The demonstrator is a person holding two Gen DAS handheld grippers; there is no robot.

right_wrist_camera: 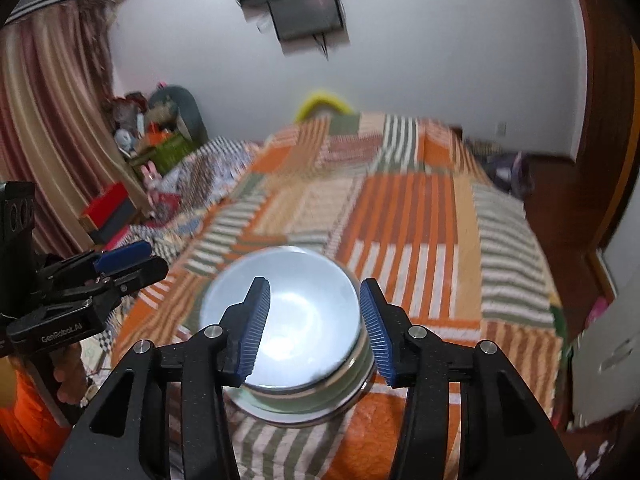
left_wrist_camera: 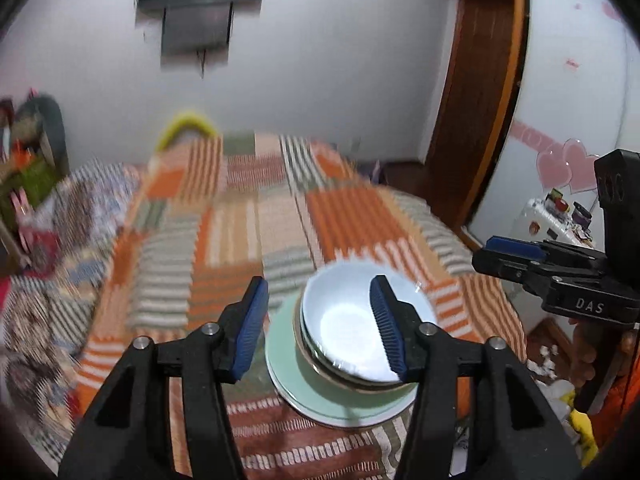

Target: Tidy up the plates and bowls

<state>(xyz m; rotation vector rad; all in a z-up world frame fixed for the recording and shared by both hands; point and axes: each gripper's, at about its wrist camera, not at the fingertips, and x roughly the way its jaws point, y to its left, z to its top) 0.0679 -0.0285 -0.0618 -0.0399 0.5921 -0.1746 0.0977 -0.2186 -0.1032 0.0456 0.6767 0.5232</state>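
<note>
Black claw arms with blue ribbed pads fill the bottom of both wrist views. Left claw (left_wrist_camera: 320, 330): jaws apart, nothing clamped between them. Right claw (right_wrist_camera: 316, 330): jaws apart, nothing clamped between them.

Bed (left_wrist_camera: 224, 240): covered by a patchwork quilt in orange, cream and grey-green stripes; it carries the crockery. The background is motion-blurred in both views.

Green plate (left_wrist_camera: 288, 376): lies flat on the quilt near the foot of the bed, at the bottom of the stack.

Bowls (left_wrist_camera: 344, 320): nested on the green plate. The uppermost is pale blue-white and sits tilted in the ones beneath it; the count below it cannot be told.

Position relative to the claws: in the left wrist view the stack lies beyond and below the pads, offset toward the right-hand pad, which overlaps the top bowl's rim in the picture. In the right wrist view the top bowl (right_wrist_camera: 288, 312) appears centred between the pads, clear of both.

Each claw also appears at the edge of the other's view, to the side of the stack, held by a hand (left_wrist_camera: 592, 352).
</note>
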